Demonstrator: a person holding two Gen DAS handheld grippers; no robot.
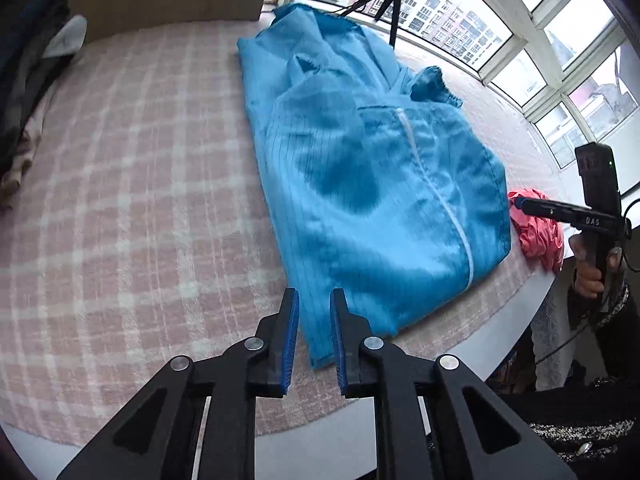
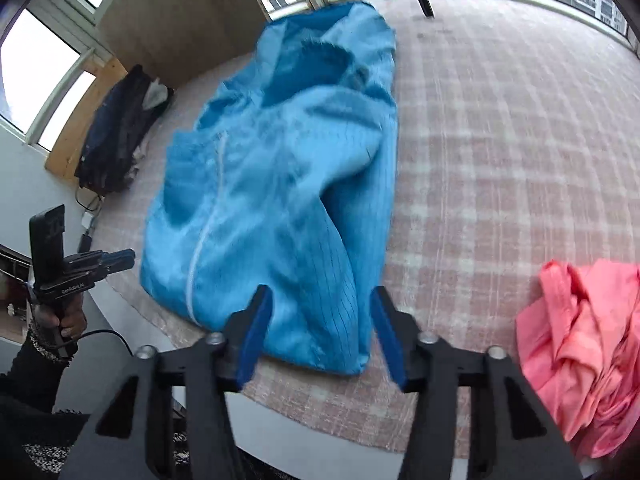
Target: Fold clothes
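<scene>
A blue zip-up jacket (image 1: 360, 184) lies partly folded on the pink plaid blanket (image 1: 140, 184), its white zipper facing up; it also shows in the right wrist view (image 2: 272, 184). My left gripper (image 1: 314, 300) hovers over the jacket's near hem corner, jaws a little apart and empty. My right gripper (image 2: 320, 300) hovers over the jacket's near edge, jaws wide apart and empty. Each gripper shows in the other's view: the right one (image 1: 516, 202) beside the jacket, the left one (image 2: 128, 258) at the far left.
A crumpled pink garment (image 2: 584, 356) lies at the blanket's right, also seen in the left wrist view (image 1: 540, 232). A pile of dark clothes (image 2: 120, 128) lies at the left by a wooden panel. A tripod (image 1: 394, 8) stands by the windows. The table edge (image 1: 344, 428) is just below me.
</scene>
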